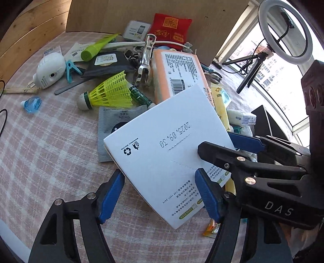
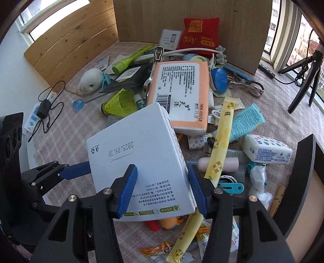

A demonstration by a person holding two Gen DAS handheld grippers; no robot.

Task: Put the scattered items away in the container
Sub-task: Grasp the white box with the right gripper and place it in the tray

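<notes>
1. Far left: a white rounded plastic device (image 1: 50, 70) and a yellow plastic shuttlecock (image 1: 109, 93) lie loose on the pink checked cloth (image 1: 50, 151). Neither is stowed.
2. Left gripper (image 1: 160, 172): the near corner of the white cardboard box (image 1: 162, 137) sits between its blue pads (image 1: 110, 194). The jaws stand wide around that corner. It cannot be told whether the pads press on the box.
3. Task item: the white cardboard box is tilted, with its far edge raised above the clutter and its dated face towards the cameras. It is at the near centre of the scene.
4. Right gripper (image 2: 162, 168): the jaws are closed on the near right part of the box, with one pad on the dated face and the other against its right side.
5. Centre to right: an orange-edged tissue pack (image 2: 180, 95), a yellow flower-print stick packet (image 2: 220, 145), a teal tube (image 2: 245, 123) and a white pocket-tissue packet (image 2: 267, 149) lie scattered.
6. Container: none can be identified with certainty. A brown cardboard panel (image 2: 202, 12) stands at the far side.
7. Progress: judged early. No item is seen stowed, the box is in hand, and most of the pile is left.
</notes>
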